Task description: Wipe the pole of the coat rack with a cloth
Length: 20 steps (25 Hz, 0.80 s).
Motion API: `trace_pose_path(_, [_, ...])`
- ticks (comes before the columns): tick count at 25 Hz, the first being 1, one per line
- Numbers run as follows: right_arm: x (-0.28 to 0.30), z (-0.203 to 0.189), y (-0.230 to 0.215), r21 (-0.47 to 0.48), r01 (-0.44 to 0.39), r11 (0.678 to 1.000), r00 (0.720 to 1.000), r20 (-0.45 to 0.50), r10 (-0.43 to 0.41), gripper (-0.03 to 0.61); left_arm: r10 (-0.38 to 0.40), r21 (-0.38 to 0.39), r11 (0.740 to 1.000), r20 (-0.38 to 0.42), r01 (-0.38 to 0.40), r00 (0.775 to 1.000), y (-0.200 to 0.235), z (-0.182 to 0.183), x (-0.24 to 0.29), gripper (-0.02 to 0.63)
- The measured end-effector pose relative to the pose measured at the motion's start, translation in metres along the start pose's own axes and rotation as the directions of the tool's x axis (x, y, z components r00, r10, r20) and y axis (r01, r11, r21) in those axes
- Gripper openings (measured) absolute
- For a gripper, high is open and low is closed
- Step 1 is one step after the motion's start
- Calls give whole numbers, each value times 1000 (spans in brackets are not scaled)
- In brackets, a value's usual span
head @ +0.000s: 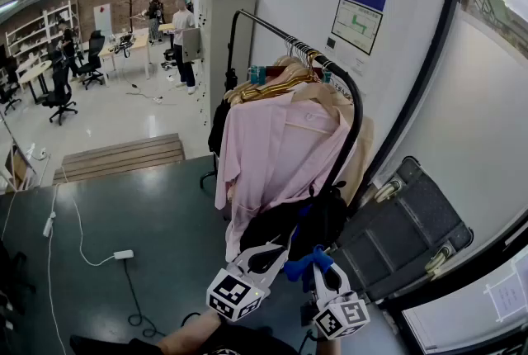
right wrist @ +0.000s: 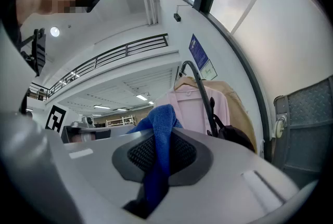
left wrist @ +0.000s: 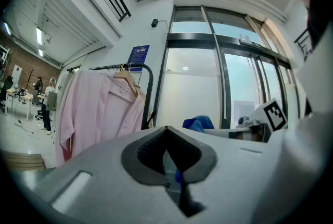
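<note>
- Cloth: blue, clenched between the jaws of the right tool. One end stands up above the jaws and the other hangs down through the slot below them.
- In the head view the cloth sits low in the picture, just beside the foot of the clothes on the coat rack. It is near the rack's upright pole but no view shows it touching the pole.
- Left tool: its jaws are drawn together, with only a thin slit between the pads. A sliver of blue shows in that slit, and it is unclear whether anything is gripped there.
- The two tools are held side by side, tips close, both pointing at the rack.
- The pole is black, running along the top and curving down at the near end.
- On hangers along it are a pink shirt and a beige coat behind it. A black bag hangs low by the upright.
</note>
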State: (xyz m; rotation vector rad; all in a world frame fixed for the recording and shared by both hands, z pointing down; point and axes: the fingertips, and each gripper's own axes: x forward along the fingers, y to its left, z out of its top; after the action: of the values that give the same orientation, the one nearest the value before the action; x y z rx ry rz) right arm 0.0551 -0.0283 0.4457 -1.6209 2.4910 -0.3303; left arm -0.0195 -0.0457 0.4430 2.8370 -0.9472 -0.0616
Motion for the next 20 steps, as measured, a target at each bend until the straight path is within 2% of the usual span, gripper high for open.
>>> trace_pose_path(10, [15,-11,10,5,13,1000,1000,-8,-13,37,4,-6,1000,-10,-4,1000,23,-4,-14,5])
trace_pose_path(16, [27,-34,19,54,46,997,999,-25,-45,38,-23,-19,1000,-13,23,1000,40,-9,-32,5])
trace_pose_path(20, [41,-40,25,9,50,999,998,-31,-49,38,-29,-26,999,-28,29,999,57,-17,-34,5])
